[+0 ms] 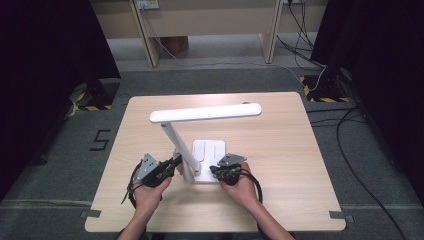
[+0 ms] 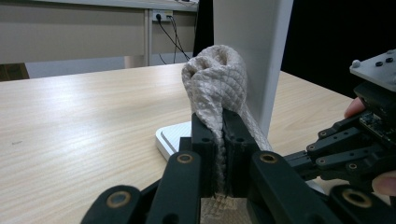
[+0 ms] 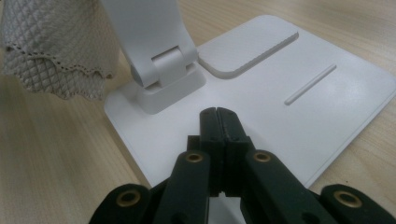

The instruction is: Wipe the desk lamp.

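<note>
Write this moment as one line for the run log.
left gripper: shut on cloth, at lamp arm | right gripper: shut, empty, pressing lamp base

left tool (image 2: 219,135) clamped, right tool (image 3: 218,122) closed

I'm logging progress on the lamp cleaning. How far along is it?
Done: the left gripper is shut on the cloth, and the right gripper, shut, presses on the lamp base. In hand: cloth against the lamp arm. Left: no telling how much is wiped.
</note>
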Demonstrator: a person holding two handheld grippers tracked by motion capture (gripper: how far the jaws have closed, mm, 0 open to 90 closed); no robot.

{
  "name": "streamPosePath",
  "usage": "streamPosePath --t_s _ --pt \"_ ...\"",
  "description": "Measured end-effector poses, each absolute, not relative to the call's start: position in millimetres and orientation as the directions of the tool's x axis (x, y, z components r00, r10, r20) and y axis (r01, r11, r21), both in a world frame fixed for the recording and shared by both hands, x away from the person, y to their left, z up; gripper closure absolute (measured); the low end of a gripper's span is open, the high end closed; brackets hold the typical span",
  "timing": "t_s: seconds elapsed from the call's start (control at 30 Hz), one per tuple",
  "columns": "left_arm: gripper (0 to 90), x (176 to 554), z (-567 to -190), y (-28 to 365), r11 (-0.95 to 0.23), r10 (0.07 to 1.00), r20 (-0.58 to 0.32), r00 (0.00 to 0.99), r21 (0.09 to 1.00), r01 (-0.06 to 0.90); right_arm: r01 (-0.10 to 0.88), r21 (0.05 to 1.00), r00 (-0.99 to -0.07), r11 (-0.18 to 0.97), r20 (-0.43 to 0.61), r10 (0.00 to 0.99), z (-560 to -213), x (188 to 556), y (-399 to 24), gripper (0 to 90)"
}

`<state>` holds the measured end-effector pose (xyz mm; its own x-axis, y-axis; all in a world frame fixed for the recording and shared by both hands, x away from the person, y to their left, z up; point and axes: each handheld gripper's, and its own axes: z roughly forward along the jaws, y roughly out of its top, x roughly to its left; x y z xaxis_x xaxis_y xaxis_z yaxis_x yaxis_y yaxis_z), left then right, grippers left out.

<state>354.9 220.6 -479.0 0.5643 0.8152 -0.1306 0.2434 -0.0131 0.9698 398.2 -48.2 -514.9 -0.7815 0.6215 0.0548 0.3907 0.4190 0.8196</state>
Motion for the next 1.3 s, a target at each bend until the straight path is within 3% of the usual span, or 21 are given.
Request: streamPosePath --t_s 1.3 --pt "84.6 359.3 -498.0 210.4 -0.101 0.815 -0.125 0.566 0.931 0.352 0.383 0.822 -0.784 0.422 0.048 0.618 -515.0 398.9 -48.5 90.0"
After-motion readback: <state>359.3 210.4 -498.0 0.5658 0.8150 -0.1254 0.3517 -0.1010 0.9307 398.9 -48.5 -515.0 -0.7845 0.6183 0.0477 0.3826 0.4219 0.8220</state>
